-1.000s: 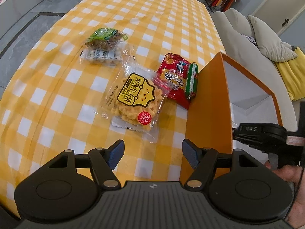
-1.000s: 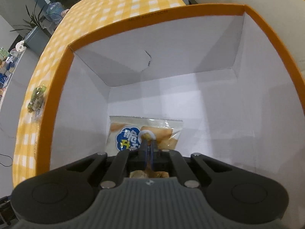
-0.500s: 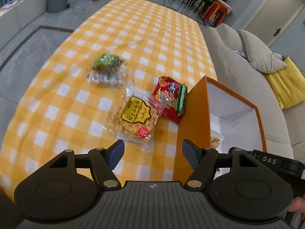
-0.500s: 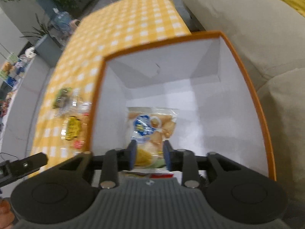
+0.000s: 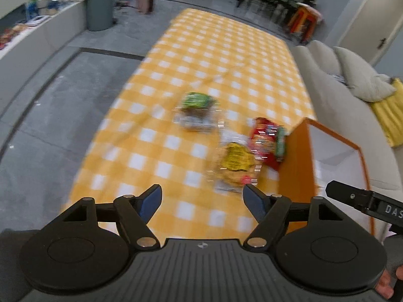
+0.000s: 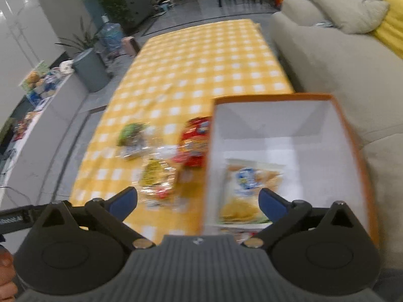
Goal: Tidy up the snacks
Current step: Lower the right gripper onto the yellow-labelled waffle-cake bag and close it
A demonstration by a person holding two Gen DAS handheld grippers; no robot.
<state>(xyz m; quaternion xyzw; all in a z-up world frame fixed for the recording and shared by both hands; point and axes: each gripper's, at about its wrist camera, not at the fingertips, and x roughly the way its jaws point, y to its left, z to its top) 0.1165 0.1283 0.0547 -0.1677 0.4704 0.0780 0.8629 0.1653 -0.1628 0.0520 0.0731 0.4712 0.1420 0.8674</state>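
Note:
An orange box (image 6: pixel 351 136) with a white inside stands at the right edge of the yellow checked table (image 5: pixel 201 58). A pale snack bag (image 6: pixel 252 188) lies flat on the box floor. On the cloth lie a yellow-label clear bag (image 5: pixel 235 164), a red bag (image 5: pixel 267 141) against the box wall (image 5: pixel 298 161), and a green-topped pack (image 5: pixel 196 110). My left gripper (image 5: pixel 202 198) hangs high over the table's near end, its jaws opening and empty. My right gripper (image 6: pixel 197 202) is above the box's left wall, its jaws opening wide with nothing between them.
A grey sofa (image 6: pixel 340 50) with a grey cushion (image 5: pixel 362 78) and a yellow one runs along the table's right side. A grey bin (image 5: pixel 99 7) and a low shelf stand on the floor at far left. Chairs and an orange stool (image 5: pixel 303 21) are at the back.
My right gripper let go of the pale bag inside the box, opened wide and rose out above the box. My left gripper rose and pulled back, so the snacks look smaller.

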